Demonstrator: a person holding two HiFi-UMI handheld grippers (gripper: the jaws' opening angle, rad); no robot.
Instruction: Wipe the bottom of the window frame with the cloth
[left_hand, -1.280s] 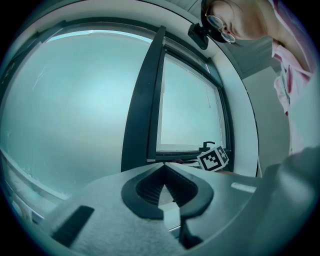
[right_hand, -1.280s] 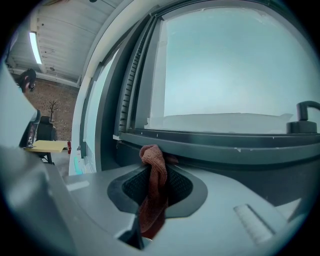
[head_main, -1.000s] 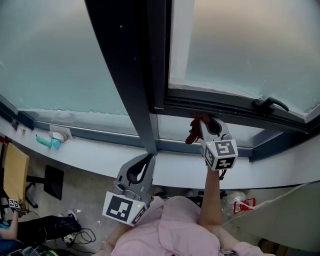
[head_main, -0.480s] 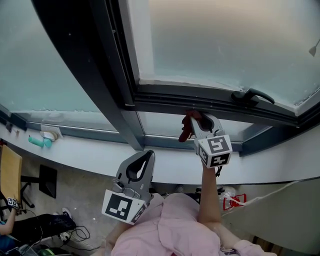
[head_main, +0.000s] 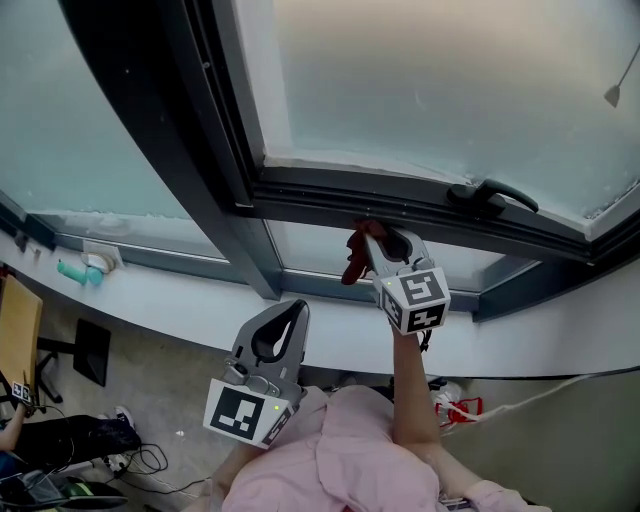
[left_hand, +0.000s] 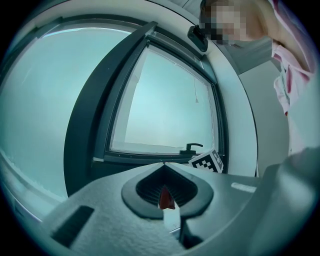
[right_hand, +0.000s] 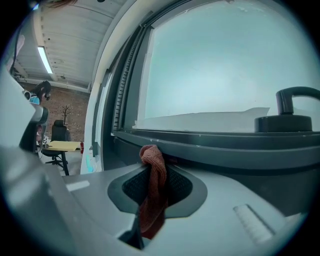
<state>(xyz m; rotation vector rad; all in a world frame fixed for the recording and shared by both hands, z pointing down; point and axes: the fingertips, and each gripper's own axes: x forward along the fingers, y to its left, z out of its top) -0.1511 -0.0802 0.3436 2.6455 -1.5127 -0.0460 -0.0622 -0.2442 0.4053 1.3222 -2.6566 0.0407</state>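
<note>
Cloth (right_hand: 151, 185): rust-red knit, coarse and fuzzy. Window frame (head_main: 400, 205): dark grey, matt, smooth, looks like metal. Pane (head_main: 450, 90) above the window frame: frosted, dull. Sill (head_main: 200, 300) below it: white, smooth. Right gripper (head_main: 378, 240): matt grey plastic, black ribbed pads (right_hand: 180, 187).

Cloth (head_main: 353, 262) partly hidden inside right tool (head_main: 371, 237)

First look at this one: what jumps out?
The red cloth stands out, pinched in the right gripper's jaws and held up at the dark window frame's bottom rail, left of the handle. The left gripper hangs lower, jaws shut on nothing.
</note>
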